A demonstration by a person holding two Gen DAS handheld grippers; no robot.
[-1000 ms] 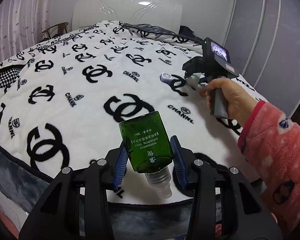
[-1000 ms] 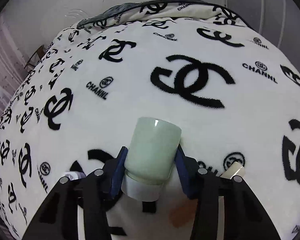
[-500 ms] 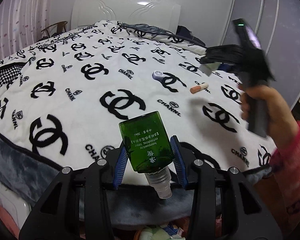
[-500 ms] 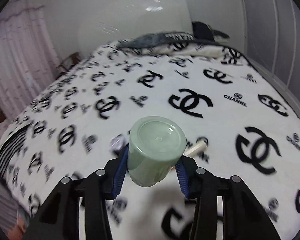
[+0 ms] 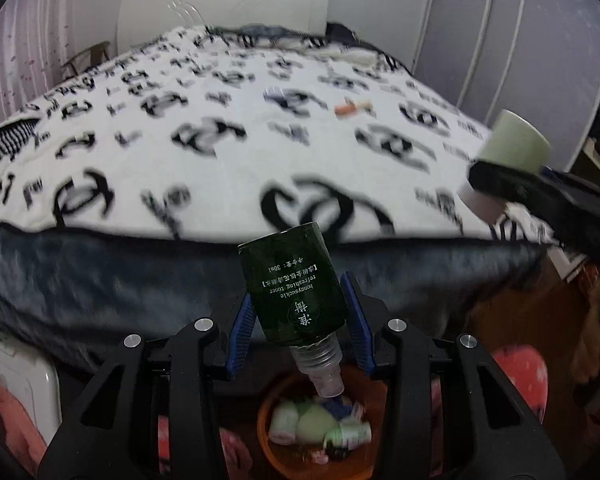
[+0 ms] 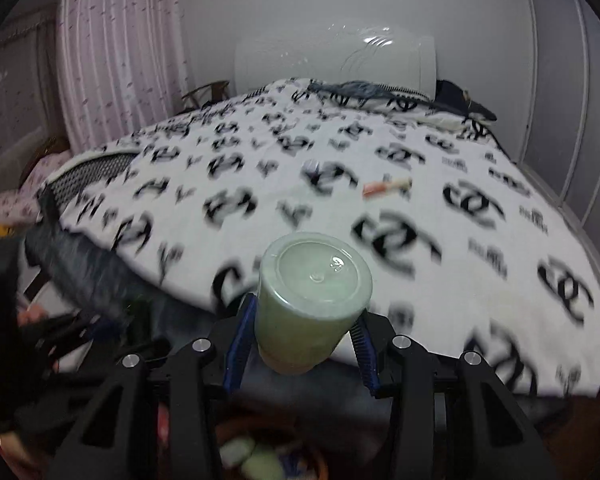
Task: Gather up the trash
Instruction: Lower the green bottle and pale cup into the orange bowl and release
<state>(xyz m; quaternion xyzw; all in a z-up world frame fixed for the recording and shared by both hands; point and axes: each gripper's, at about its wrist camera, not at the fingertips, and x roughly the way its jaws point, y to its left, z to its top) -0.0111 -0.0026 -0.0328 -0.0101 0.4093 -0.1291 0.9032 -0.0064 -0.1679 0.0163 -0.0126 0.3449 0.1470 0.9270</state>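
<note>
My left gripper (image 5: 298, 320) is shut on a dark green toner bottle (image 5: 292, 284), cap end pointing down, above an orange bin (image 5: 268, 440) that holds several small containers. My right gripper (image 6: 300, 336) is shut on a pale green jar (image 6: 312, 300); the jar also shows in the left wrist view (image 5: 508, 152) at the right, off the bed's corner. An orange-and-white tube (image 5: 354, 107) and a small round item (image 5: 274, 94) lie on the bed; the tube also shows in the right wrist view (image 6: 386, 188).
The bed with the white black-logo blanket (image 5: 220, 160) fills the middle, its blue-grey foot edge (image 5: 100, 272) facing me. A white headboard (image 6: 336, 60), pink curtain (image 6: 116, 60), grey wardrobe doors (image 5: 500, 40) and a chair (image 6: 204, 94) surround it.
Both grippers have pulled back from the bed top to beyond its foot edge and lower, still holding their bottle and jar. The orange bin has come into view below.
</note>
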